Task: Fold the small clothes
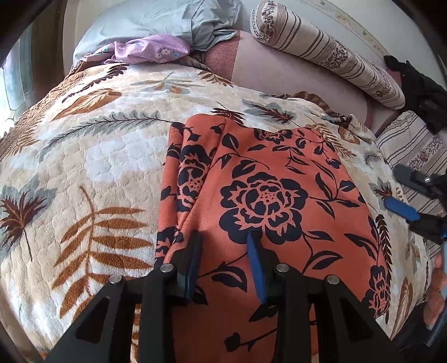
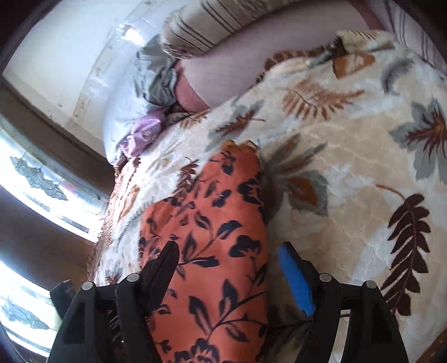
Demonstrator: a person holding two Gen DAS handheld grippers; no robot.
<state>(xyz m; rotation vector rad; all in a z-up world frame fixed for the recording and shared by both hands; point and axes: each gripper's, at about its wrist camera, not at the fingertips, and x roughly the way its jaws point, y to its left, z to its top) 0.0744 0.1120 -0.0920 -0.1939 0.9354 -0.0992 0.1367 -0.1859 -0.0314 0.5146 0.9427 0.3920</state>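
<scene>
An orange garment with dark blue flowers [image 1: 265, 195] lies flat on a leaf-patterned blanket [image 1: 97, 167], with a folded ridge along its left side. My left gripper [image 1: 225, 237] is open over the garment's near end, its jaws apart with cloth between them but not pinched. My right gripper shows at the right edge [image 1: 402, 192], open, beside the garment's right edge. In the right wrist view the right gripper [image 2: 229, 251] is open astride the garment's edge [image 2: 212, 229], one finger over the cloth, the blue-padded finger [image 2: 296, 282] over the blanket [image 2: 349, 167].
Striped bolster pillows [image 1: 329, 50] lie at the back right. A grey pillow [image 1: 145, 19] and a purple flowered cloth [image 1: 151, 50] lie at the back left. A black object [image 1: 419, 86] sits at the far right. A window [image 2: 33, 181] is at the bed's side.
</scene>
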